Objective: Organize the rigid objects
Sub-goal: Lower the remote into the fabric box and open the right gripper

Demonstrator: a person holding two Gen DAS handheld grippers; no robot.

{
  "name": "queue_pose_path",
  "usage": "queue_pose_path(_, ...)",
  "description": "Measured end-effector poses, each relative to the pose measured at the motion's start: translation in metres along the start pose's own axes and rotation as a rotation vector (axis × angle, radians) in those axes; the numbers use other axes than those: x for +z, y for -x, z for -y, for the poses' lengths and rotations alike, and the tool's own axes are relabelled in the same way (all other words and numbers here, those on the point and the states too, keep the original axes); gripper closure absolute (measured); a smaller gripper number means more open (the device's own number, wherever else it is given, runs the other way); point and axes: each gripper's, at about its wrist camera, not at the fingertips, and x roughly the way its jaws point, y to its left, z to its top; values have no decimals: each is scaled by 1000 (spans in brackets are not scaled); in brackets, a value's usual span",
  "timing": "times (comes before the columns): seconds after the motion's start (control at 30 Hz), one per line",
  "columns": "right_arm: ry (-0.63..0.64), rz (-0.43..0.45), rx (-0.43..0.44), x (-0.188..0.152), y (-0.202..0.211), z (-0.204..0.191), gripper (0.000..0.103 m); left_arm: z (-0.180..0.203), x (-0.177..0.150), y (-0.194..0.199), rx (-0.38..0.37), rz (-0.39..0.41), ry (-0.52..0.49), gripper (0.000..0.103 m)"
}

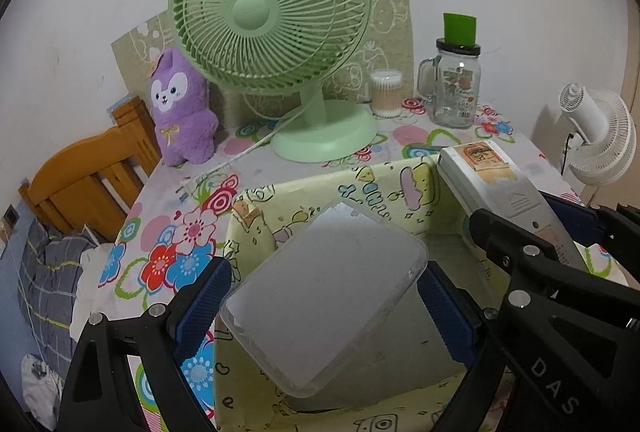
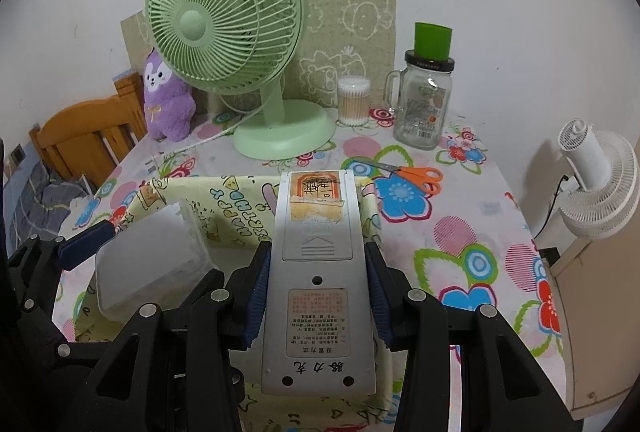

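Over bin [image 1: 256, 228], remote [image 2: 316, 272] w/ buttons hidden, box [image 1: 324, 304] contents unclear.

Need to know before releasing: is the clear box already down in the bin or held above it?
Held above: the clear box sits tilted between the left gripper's pads, over the yellow bin.

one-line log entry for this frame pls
left gripper: shut on clear box | right gripper: shut on remote | both over yellow bin
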Motion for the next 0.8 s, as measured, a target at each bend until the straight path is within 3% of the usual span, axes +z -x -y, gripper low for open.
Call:
queue_pose_path(0.1, -3, -10, 2, -1, -5, -1, 56, 4, -2, 0, 15, 10, -25, 7)
queue_pose_path(0.17, 1, -15, -1, -2, -8, -2, 56, 7, -4, 0, 18, 15, -41, 0)
queue_pose_path(0.8, -15, -28, -2, -4, -17, -9, 55, 5, -8, 3, 14, 16, -32, 0)
